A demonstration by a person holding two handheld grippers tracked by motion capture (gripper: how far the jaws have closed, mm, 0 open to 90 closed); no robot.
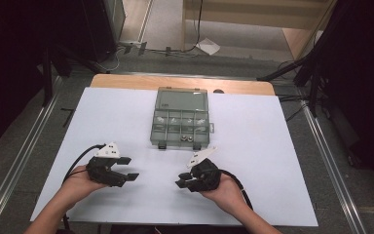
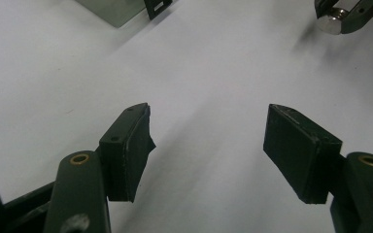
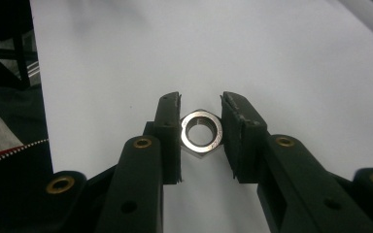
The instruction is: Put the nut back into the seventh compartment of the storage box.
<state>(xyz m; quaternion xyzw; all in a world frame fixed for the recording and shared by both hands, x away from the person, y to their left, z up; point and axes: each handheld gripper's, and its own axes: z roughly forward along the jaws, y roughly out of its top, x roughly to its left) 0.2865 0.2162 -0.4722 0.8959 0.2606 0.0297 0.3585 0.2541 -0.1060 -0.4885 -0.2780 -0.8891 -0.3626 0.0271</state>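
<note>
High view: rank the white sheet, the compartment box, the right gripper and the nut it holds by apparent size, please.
1. white sheet, largest by far.
2. compartment box.
3. right gripper, looks smaller than the box, though it sits nearer the camera.
4. nut, smallest; clamped between the right jaws, too small to make out from above.

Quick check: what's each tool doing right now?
Left tool: open, nothing between its jaws.
Right tool: closed on a metal hex nut.
</note>
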